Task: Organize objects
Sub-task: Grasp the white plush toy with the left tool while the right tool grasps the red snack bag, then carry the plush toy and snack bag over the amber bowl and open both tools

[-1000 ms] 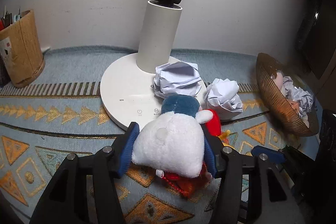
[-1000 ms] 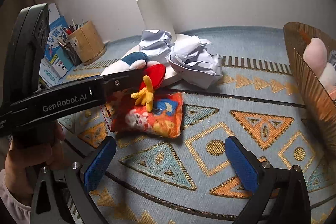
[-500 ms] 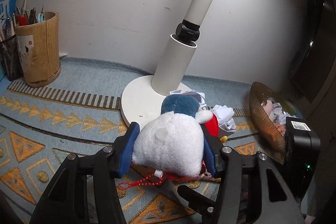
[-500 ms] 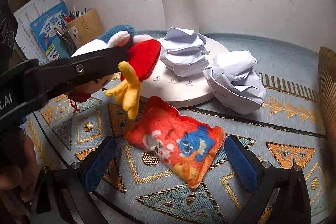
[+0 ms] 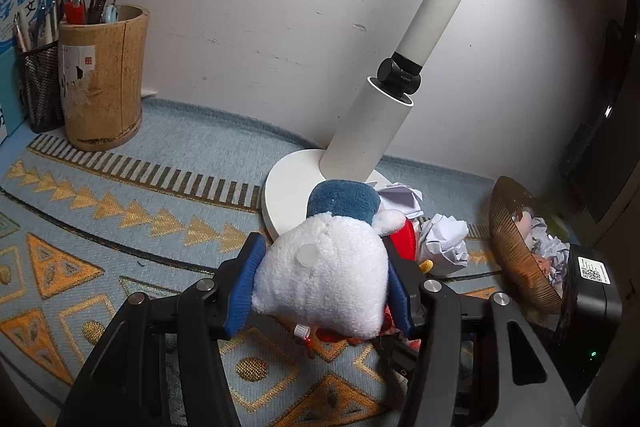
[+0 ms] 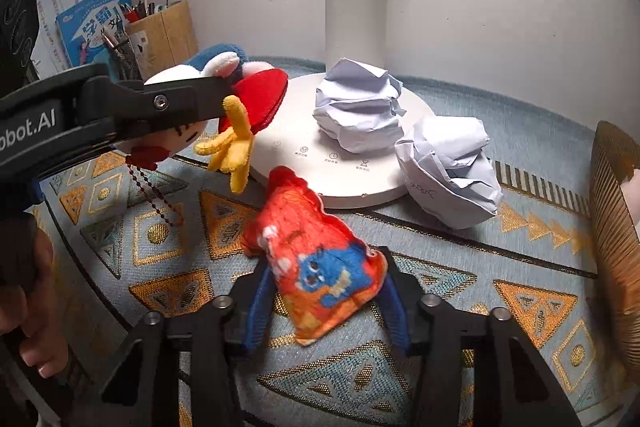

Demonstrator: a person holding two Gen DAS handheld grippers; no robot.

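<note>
A white lamp (image 5: pixel 372 131) stands on a patterned blue mat (image 5: pixel 120 211), with a bamboo pen cup (image 5: pixel 102 83) and mesh holder (image 5: pixel 40 83) at ten o'clock against a white wall (image 5: pixel 260 7).

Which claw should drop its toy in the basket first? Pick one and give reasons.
Right. The basket sits at the right edge of its view, close by, and the right claw is shut on the pouch. The left claw, shut on the plush, is farther left, with paper balls between.

Scuffed white wall (image 5: pixel 248 27) behind a blue-and-gold patterned mat (image 5: pixel 100 227), lamp-lit.
</note>
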